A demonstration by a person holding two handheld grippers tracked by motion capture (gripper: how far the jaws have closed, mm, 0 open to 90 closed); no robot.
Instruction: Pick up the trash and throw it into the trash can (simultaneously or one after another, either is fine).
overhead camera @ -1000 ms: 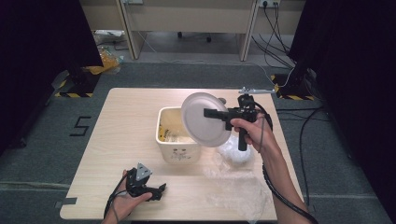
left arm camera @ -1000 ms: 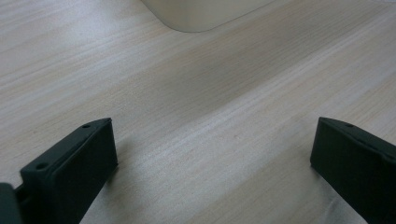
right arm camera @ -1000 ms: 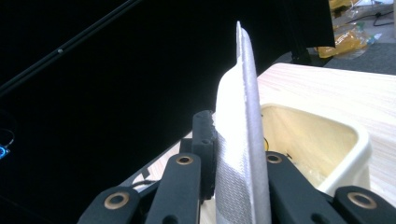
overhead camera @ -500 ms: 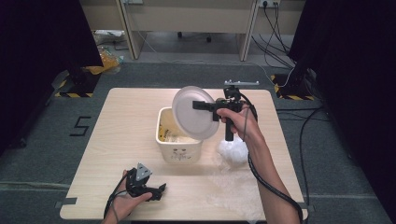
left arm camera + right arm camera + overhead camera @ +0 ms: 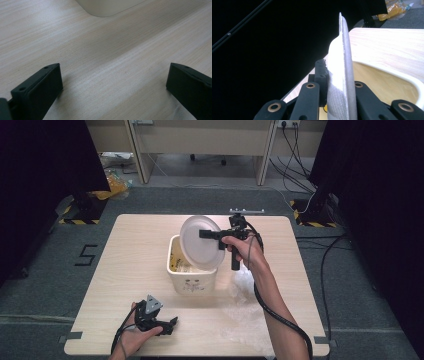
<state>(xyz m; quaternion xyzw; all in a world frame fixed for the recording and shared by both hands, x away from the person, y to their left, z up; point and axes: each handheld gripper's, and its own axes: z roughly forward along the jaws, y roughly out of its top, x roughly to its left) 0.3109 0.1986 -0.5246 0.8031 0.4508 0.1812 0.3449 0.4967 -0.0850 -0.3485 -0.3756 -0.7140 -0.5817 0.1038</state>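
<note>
Dark curtains and grey carpet surround the pale wooden tabletop [image 5: 125, 260], where our landmark, a cream square bin [image 5: 192, 275], stands near the middle. Our right claw [image 5: 212, 235] is clenched on the edge of a white round plate [image 5: 200, 242], held tilted on edge directly above the bin's opening. We judge the step to be tipping the plate's leavings into the bin; to do it well we should keep the rim over the opening and tilt steadily so nothing falls outside. Our left claw [image 5: 167, 325] rests released on the tabletop in front of the bin, grasping nothing. Crumpled clear plastic [image 5: 250, 285] lies right of the bin, beneath our right forearm, where it could snag.
</note>
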